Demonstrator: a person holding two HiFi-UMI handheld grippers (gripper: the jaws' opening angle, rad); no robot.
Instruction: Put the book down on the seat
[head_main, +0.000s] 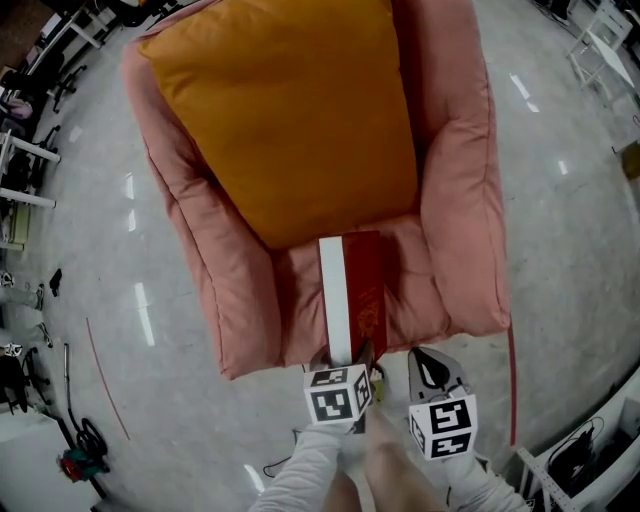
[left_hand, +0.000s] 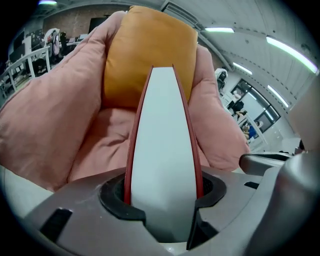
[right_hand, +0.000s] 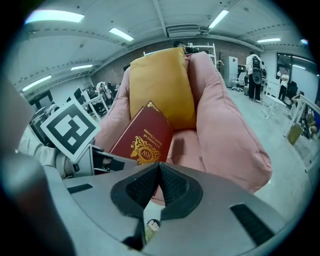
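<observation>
A dark red book (head_main: 366, 285) with a gold crest and white page edges is held on edge over the front of the pink armchair's seat (head_main: 412, 262). My left gripper (head_main: 350, 357) is shut on its near end. In the left gripper view the white pages (left_hand: 164, 150) fill the gap between the jaws, with a red cover along each side. The book's far end reaches toward the orange cushion (head_main: 285, 110); I cannot tell whether it touches the seat. My right gripper (head_main: 432, 368) hangs just right of the left one, before the chair's front edge, shut and empty (right_hand: 159, 187). Its view shows the book's cover (right_hand: 142, 135).
The armchair's padded arms (head_main: 465, 190) rise on both sides of the seat. Grey polished floor (head_main: 110, 300) surrounds the chair. Desks and chairs (head_main: 30, 110) stand far left, a white frame (head_main: 600, 45) at top right, and cables and a red tool (head_main: 75, 450) lie at lower left.
</observation>
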